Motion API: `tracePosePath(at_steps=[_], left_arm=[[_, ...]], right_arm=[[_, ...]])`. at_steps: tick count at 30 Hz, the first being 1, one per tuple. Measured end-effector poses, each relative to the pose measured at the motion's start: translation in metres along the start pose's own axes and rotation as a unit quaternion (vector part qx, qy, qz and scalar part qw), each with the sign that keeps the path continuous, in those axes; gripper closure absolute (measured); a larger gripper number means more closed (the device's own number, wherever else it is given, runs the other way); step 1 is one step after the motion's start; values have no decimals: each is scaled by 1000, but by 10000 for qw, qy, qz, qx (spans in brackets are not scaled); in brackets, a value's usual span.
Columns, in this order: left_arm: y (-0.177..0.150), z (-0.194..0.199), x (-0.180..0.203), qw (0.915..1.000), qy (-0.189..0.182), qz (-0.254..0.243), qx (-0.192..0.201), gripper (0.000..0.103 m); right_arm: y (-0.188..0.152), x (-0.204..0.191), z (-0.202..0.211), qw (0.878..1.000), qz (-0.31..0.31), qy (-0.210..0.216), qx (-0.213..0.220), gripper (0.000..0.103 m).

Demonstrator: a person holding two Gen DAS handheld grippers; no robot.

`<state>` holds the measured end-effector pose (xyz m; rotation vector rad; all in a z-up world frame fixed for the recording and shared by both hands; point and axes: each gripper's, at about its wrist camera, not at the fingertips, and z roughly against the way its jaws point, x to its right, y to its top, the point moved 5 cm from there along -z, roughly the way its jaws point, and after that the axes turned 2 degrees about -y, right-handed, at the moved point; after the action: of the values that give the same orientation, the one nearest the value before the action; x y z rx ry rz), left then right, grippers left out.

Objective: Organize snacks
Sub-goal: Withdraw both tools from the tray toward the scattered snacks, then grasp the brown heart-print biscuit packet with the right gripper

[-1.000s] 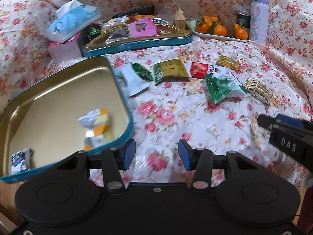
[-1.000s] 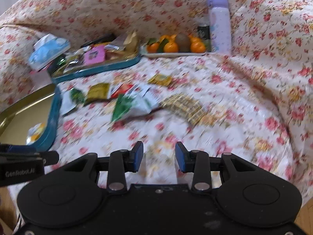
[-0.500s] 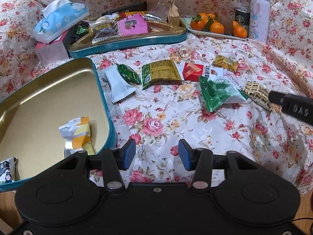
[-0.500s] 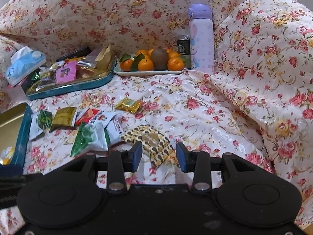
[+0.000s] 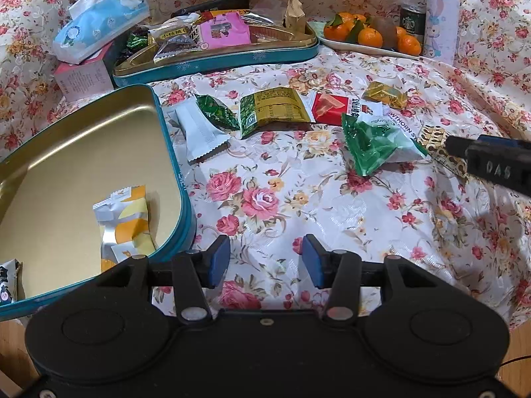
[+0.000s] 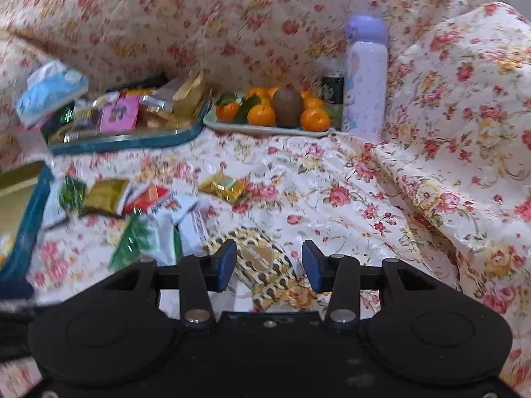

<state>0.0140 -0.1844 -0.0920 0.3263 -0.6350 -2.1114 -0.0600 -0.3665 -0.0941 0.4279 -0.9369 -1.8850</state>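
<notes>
Right gripper hovers with jaws apart over the leopard-print packet, nothing gripped; left gripper hangs open and empty beside the gold tin. Risk: that flat wrapper could slide on the glossy cloth. Tin holds a yellow packet; the far tin is heaped with snacks.

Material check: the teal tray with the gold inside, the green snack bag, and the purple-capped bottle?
Teal tray: looks like painted tin, with a glossy gold interior that mirrors the yellow packet lying in it.
Green snack bag: thin plastic film, translucent and shiny, crinkled.
Purple-capped bottle: hard shell with a smooth satin print; whether coated metal or plastic, the view leaves open.
</notes>
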Motion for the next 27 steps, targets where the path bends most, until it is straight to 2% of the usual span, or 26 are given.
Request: tracePosePath(at_steps=[3, 12, 24, 27], left_arm=[[1, 0, 1, 10000, 11, -9, -11, 48], [1, -1, 1, 10000, 23, -38, -9, 47], [1, -2, -2, 10000, 28, 70, 3, 43], [1, -2, -2, 10000, 30, 75, 3, 43]], right_arm=[[-4, -2, -4, 9995, 310, 55, 77, 48], [-5, -8, -18, 9984, 561, 101, 46, 48], [0, 12, -30, 9999, -66, 81, -100, 48], [1, 14, -32, 9996, -136, 221, -103, 48]])
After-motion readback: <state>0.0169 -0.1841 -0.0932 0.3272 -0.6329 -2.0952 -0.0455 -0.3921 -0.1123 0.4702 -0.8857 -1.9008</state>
